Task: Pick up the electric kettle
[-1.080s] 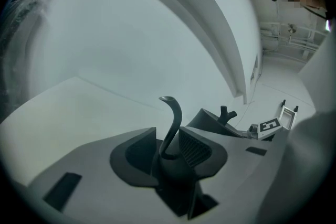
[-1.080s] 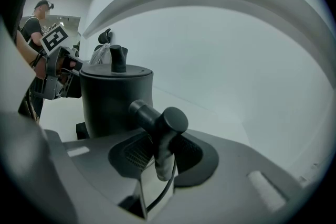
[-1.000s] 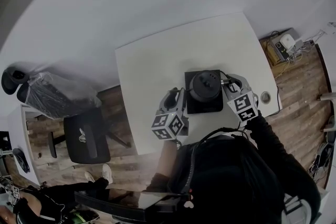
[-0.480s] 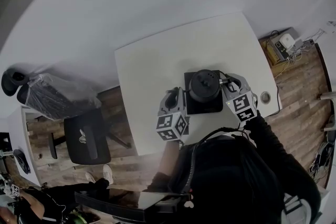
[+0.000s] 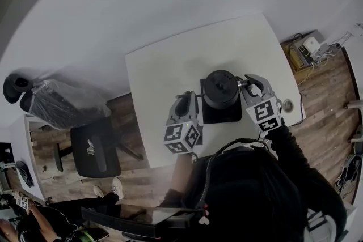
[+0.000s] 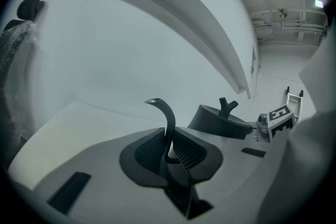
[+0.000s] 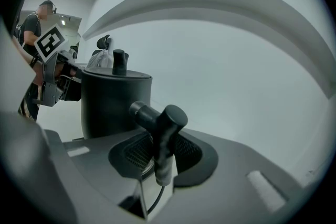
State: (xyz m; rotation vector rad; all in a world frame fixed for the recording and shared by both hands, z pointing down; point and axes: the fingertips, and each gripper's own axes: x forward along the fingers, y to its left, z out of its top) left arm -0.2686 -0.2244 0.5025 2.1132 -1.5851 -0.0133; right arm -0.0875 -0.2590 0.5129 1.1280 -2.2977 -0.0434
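Note:
A black electric kettle (image 5: 221,89) with a knobbed lid hangs just over its square black base (image 5: 226,115) on the white table (image 5: 170,68). My left gripper (image 5: 185,105) is at the kettle's left; its jaws have just been closing and now pinch the thin curved spout (image 6: 168,120). The lid and knob (image 6: 226,113) show beyond my left gripper (image 6: 169,147). My right gripper (image 5: 251,85) is at the kettle's right. In the right gripper view, my right gripper (image 7: 157,150) is shut on the T-shaped handle (image 7: 161,120), with the kettle body (image 7: 113,107) behind it.
A round cable hole (image 5: 287,104) sits in the table near its right edge. A black office chair (image 5: 93,150) stands left of the table on the wooden floor. Power adapters and cables (image 5: 306,48) lie on the floor at the right. A person (image 7: 32,29) stands far off.
The left jaws closed on the spout. Both grippers and the kettle have risen a little, and the kettle looks larger and offset from its base.

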